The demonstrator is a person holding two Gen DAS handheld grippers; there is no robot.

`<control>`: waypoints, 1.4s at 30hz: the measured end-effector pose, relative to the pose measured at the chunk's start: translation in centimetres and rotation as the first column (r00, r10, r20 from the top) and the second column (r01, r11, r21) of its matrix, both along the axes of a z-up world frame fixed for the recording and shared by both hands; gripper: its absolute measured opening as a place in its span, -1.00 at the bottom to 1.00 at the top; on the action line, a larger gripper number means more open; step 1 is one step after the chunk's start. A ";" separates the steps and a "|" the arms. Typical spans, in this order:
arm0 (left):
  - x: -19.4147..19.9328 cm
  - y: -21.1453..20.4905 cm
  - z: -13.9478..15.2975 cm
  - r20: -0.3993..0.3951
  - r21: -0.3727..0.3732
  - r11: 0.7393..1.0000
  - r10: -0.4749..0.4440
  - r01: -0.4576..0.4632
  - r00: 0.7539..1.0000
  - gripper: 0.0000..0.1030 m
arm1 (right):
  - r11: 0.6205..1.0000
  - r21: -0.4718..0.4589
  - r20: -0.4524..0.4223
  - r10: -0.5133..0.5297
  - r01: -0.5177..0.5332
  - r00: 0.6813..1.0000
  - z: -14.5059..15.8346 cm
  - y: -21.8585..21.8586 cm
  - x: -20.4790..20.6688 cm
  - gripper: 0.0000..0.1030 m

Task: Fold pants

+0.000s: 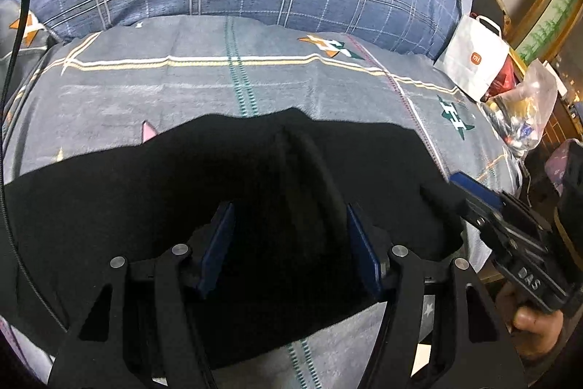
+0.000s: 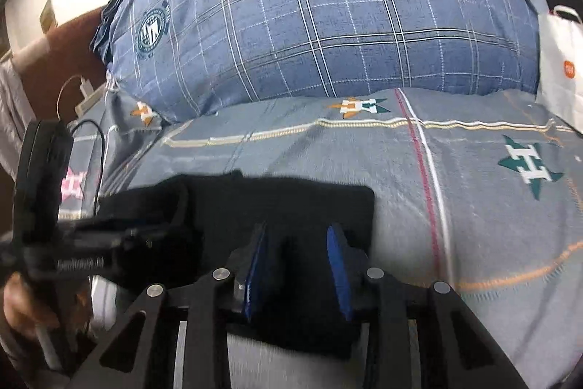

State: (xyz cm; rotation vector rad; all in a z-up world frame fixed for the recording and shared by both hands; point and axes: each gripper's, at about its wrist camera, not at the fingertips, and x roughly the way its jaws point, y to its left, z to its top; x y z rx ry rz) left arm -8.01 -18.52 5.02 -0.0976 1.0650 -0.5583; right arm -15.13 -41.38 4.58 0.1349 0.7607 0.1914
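Note:
Black pants (image 1: 145, 199) lie folded in a wide band across the grey patterned bed sheet (image 1: 255, 79). My left gripper (image 1: 291, 243) points down into their middle, and a raised ridge of black cloth fills the space between its blue pads. In the right wrist view the pants (image 2: 309, 203) show a square right-hand corner. There my right gripper (image 2: 297, 261) is shut on a bunch of cloth near that edge. From the left wrist view the right gripper (image 1: 459, 192) is at the pants' right edge. The left gripper (image 2: 156, 232) shows blurred over their left part.
A big blue plaid pillow (image 2: 328, 17) fills the back of the bed. A white paper bag (image 1: 473, 61) and a clear plastic bag (image 1: 524, 112) stand at the right edge. A charger with cable (image 2: 83, 86) lies at the far left. A hand (image 1: 532, 327) holds the right gripper's handle.

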 end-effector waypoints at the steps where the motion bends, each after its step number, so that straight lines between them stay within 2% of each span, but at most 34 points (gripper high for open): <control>1: -0.1 0.1 0.0 0.002 -0.001 1.000 0.002 -0.002 1.000 0.19 | 1.000 0.002 -0.006 -0.002 0.002 1.000 -0.3 0.0 -0.5 -0.37; 9: -0.8 -0.2 -0.3 0.020 0.024 1.000 0.015 -0.015 1.000 0.19 | 0.998 -0.053 -0.063 -0.022 0.019 0.998 -2.7 1.0 -1.4 -0.28; 11: -1.1 -0.4 -0.3 0.032 0.035 0.999 0.016 -0.017 0.999 0.19 | 0.999 -0.048 -0.052 -0.026 0.024 0.998 -2.8 1.0 -1.5 -0.27; 17: -1.6 -0.1 0.1 0.034 0.039 0.999 0.014 -0.016 0.999 0.19 | 1.000 0.017 -0.034 -0.017 0.018 0.999 -1.0 0.5 -1.8 -0.27; 23: -2.3 1.6 1.0 0.058 0.027 0.998 0.048 -0.050 0.997 0.19 | 1.000 0.011 0.012 0.011 -0.011 1.000 0.8 2.3 -0.1 -0.27; 28: -2.7 5.2 1.9 0.079 0.010 0.992 0.125 -0.126 0.989 0.19 | 0.999 0.011 0.006 0.044 -0.044 0.999 0.3 4.2 2.6 -0.27; 34: -3.2 10.1 2.3 0.086 0.013 0.973 0.230 -0.232 0.969 0.19 | 0.999 0.013 -0.067 0.051 -0.051 0.996 -2.0 5.3 6.0 -0.26; 42: -4.7 16.0 2.7 0.093 0.005 0.931 0.362 -0.364 0.927 0.19 | 0.996 -0.004 -0.025 0.088 -0.088 0.996 -0.5 5.7 4.7 -0.24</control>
